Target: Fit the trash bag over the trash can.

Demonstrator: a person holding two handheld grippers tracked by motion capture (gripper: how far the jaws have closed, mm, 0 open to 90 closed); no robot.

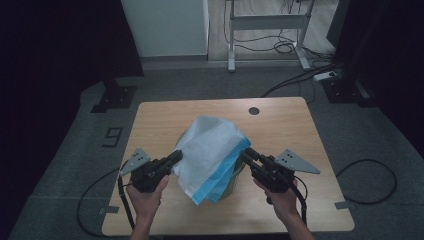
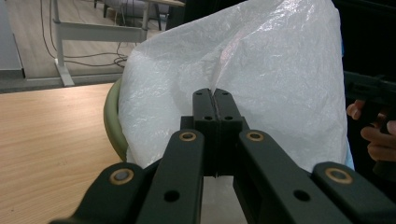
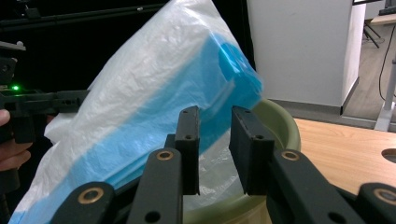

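Note:
A white plastic bag (image 1: 210, 150) with a blue band stands puffed up over an olive-green bin (image 1: 234, 182) in the middle of the wooden table (image 1: 285, 130). My left gripper (image 1: 176, 156) is at the bag's left side. In the left gripper view its jaws (image 2: 214, 100) are pressed together on a fold of the white bag (image 2: 280, 70), beside the bin's rim (image 2: 112, 121). My right gripper (image 1: 246, 152) is at the bag's blue right edge. In the right gripper view its jaws (image 3: 217, 121) stand apart, with the bag (image 3: 154, 93) and the bin's rim (image 3: 280, 121) just beyond them.
A round hole (image 1: 254, 110) sits near the table's far edge. Beyond the table stand a white cabinet (image 1: 165, 25) and a desk frame (image 1: 265, 22), with cables (image 1: 370, 185) on the grey floor. Bare tabletop lies on both sides of the bin.

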